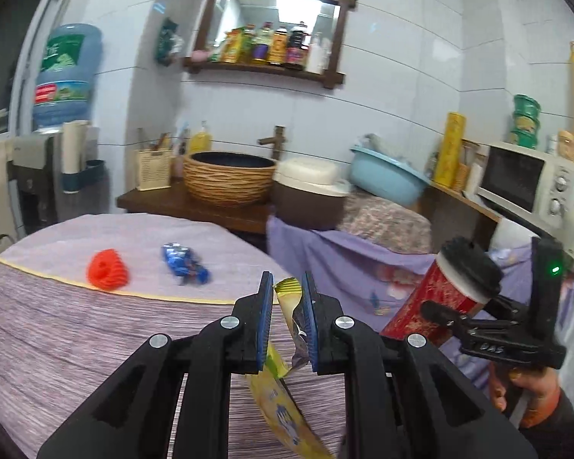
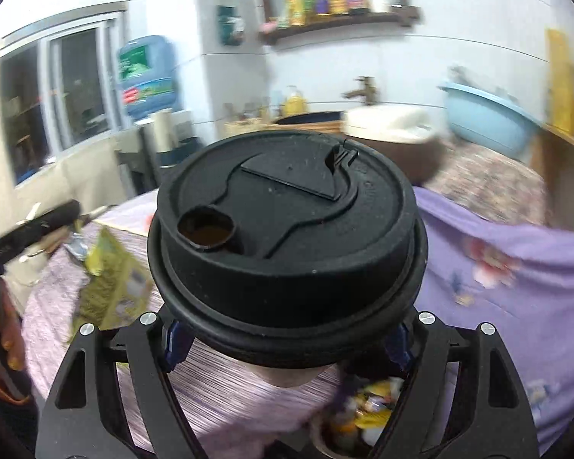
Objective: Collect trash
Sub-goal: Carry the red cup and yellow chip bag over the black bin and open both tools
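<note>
Two pieces of trash are riding in my tongs: the left gripper [image 1: 286,321] is pinching a yellow wrapper [image 1: 287,394] tight, and the right gripper [image 2: 287,340] is clamping a red paper cup [image 1: 436,302] just under its black lid [image 2: 287,241]. I judge the job about halfway along. A blue wrapper [image 1: 185,264] and an orange object [image 1: 108,269] are still lying near each other on the purple-clothed table [image 1: 57,325]. Below the cup, a bin [image 2: 357,417] holding wrappers is showing. Behind, I'm seeing a tiled kitchen with a wicker basket [image 1: 229,178], blue basin [image 1: 386,174] and microwave [image 1: 528,179].
</note>
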`<state>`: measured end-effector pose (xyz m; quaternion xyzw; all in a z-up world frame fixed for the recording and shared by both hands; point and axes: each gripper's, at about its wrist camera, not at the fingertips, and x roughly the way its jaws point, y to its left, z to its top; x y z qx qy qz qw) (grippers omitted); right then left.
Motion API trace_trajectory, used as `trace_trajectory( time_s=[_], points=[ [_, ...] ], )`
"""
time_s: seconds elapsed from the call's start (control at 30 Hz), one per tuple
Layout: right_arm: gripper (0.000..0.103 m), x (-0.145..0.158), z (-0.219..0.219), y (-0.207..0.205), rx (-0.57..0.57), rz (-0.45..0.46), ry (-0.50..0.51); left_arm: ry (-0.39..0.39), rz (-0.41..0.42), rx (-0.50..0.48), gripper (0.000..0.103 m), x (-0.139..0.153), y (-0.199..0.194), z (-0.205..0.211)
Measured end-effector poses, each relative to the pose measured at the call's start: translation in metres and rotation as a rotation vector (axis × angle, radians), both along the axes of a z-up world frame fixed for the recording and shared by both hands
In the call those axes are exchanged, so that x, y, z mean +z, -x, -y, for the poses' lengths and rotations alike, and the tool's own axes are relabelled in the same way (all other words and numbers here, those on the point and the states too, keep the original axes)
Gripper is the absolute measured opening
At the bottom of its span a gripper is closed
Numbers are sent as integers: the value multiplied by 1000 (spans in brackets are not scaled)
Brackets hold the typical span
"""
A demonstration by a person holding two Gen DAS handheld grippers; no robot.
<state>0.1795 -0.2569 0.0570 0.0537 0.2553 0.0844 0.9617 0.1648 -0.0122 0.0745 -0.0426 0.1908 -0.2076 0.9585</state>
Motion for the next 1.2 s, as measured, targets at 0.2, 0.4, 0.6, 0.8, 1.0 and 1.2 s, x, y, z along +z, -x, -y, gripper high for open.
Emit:
trace_trajectory(
  time_s=[0.2,0.4,0.6,0.8,1.0,1.2],
  points=[
    [78,-39,56,8,-131,-98,-14,-2,-13,-147,16,-5,5,66],
    [78,-107,95,4,-215,-200,-7,-17,-76,-246,16,-29,2,125],
    [78,-180,106,-15,-227,-319,-71,-59,-145,-285,16,-64,-5,165],
    [79,-235,97,-39,-221,-387,-64,-92,-217,-290,16,-96,-16,182],
    [83,-275,95,-55,-240,-461,-54,-130,-260,-299,16,-119,-20,192],
    [83,-280,98,-50,-242,-484,-42,-144,-280,-304,16,-129,-26,199]
  ],
)
